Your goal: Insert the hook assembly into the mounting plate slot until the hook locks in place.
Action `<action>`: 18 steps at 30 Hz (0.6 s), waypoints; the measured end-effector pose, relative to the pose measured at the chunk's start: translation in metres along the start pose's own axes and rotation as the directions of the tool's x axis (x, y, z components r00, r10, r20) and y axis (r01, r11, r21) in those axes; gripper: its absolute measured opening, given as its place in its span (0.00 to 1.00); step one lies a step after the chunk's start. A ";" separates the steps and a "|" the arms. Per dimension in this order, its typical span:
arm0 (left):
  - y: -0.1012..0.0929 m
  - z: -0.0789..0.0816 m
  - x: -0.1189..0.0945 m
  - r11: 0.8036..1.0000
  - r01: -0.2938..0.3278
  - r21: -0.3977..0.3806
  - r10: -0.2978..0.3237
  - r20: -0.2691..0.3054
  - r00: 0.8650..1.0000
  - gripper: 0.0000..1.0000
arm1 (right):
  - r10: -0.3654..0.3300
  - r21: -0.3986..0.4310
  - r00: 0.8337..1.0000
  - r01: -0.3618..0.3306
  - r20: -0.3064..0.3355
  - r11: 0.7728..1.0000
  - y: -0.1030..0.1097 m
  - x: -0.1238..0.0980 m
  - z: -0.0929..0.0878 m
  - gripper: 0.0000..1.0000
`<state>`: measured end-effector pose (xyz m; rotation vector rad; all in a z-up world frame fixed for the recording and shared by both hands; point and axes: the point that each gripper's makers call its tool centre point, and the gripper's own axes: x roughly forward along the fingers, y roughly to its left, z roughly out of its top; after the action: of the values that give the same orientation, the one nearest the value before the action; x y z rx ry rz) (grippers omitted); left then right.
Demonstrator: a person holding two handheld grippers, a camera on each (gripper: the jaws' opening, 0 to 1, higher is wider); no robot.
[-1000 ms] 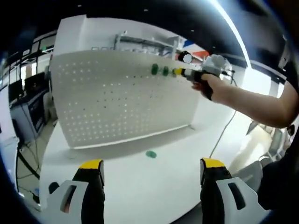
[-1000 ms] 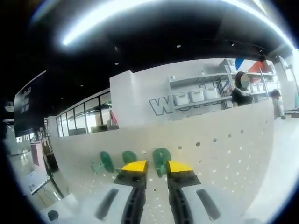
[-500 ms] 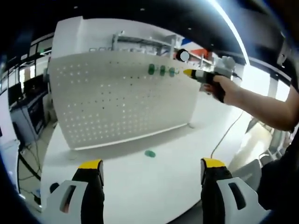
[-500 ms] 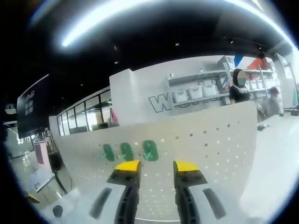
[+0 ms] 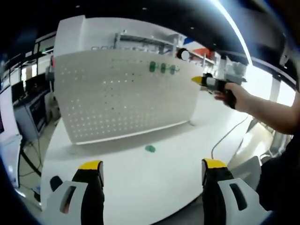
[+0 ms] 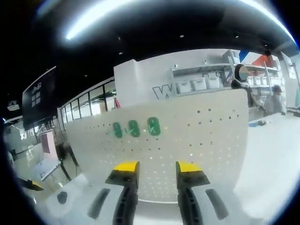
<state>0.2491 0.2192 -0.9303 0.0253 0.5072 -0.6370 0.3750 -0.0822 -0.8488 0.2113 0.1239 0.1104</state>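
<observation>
Looking upper centre, we saw three green hooks seated on the white pegboard; both tongs spread, empty.

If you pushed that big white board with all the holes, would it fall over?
The pegboard stands upright on a thin bottom edge on the table, so a firm push might tip it. No support shows. It looks flat and stiff, probably not floppy.
</observation>
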 end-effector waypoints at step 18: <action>-0.004 -0.013 -0.010 1.000 -0.017 0.011 0.017 -0.018 1.000 0.86 | 0.119 0.011 0.982 -0.119 -0.146 0.993 0.049 -0.054 -0.063 0.31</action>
<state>0.2349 0.2239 -0.9365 0.0462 0.5208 -0.6232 0.3086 -0.0283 -0.8933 0.2126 0.2580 0.2453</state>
